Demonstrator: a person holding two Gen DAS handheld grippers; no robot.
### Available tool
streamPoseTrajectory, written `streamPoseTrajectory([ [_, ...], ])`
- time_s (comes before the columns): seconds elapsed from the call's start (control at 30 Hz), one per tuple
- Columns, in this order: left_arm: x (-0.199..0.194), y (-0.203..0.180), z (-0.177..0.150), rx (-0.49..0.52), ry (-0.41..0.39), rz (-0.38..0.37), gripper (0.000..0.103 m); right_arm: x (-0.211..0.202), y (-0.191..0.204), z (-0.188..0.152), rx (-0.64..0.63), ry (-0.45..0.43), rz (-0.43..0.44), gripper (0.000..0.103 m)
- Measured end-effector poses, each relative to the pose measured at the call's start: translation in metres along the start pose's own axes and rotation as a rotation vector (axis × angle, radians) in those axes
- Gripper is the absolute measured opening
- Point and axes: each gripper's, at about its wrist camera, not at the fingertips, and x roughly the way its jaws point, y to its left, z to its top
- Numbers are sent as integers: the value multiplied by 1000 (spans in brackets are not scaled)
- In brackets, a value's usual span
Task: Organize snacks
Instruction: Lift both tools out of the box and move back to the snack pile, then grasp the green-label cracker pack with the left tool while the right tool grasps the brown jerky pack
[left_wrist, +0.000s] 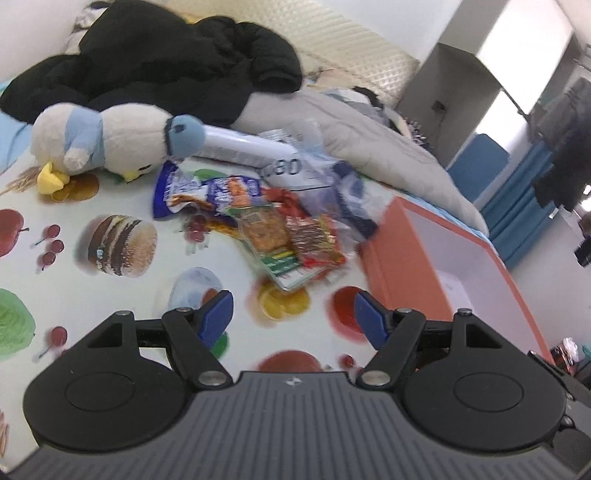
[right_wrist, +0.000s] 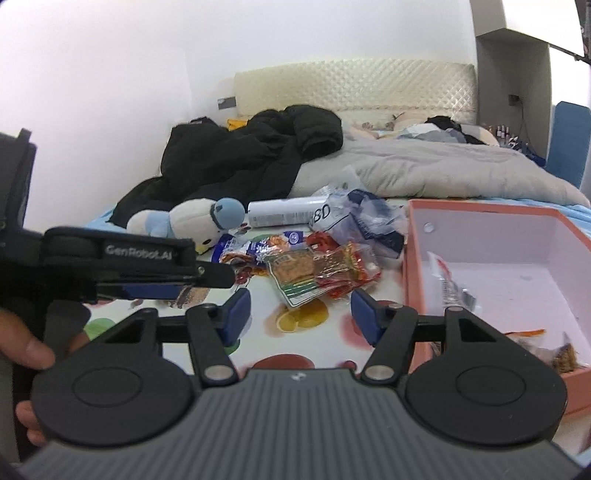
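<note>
Two or three packets already lie inside the orange box (right_wrist: 413, 258), as far as the right wrist view shows: a clear-and-white wrapper (right_wrist: 448, 284) against its near-left wall and something brown with an orange strip (right_wrist: 554, 350) at its near corner. Most of the job, by my judgement, is not yet done. The snack pile (right_wrist: 317, 266) sits on the fruit-printed sheet (left_wrist: 110, 295) just beside the box's left wall, at about 12 o'clock from both grippers.

In that pile, the green-and-white packet (left_wrist: 284, 258) lies nearest, with a red-and-gold wrapper (left_wrist: 314, 240) touching its right side. A blue-and-white bag (left_wrist: 192, 188) is at 10 o'clock from them, and crumpled clear bags with dark blue print (left_wrist: 347, 195) are at 1 o'clock, close to the box. A white cylindrical container (left_wrist: 243, 146) lies on its side behind the pile, touching the plush duck (left_wrist: 110, 140). A black jacket (left_wrist: 166, 62) and a grey quilt (left_wrist: 369, 140) are further back and play no part.

The left gripper (left_wrist: 293, 314) has its blue fingers spread wide with nothing between them, above the sheet short of the pile. The right gripper (right_wrist: 299, 312) is also apart and empty, a little narrower, and aimed at the green-and-white packet. In its view, the left gripper shows side-on at 9 o'clock, with a hand (right_wrist: 22, 343) on its handle.

What remains is nearly the whole pile, to be lifted piece by piece into the box at 2 o'clock.
</note>
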Motion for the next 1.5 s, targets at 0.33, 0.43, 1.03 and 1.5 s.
streamPoseTrajectory([
  [0.33,90,62,19,-181,31,-44,76,89,9,-8,4,27,-59,63],
  [0.43,117,73,21,-228,57,-75,75,119,3,-10,3,51,-87,63],
  [1.03,209,90,46,-324,71,-145,42,236,-15,0,-117,79,-157,69],
  [1.5,190,84,42,-290,62,-128,7,241,-12,-2,-151,128,-154,57],
])
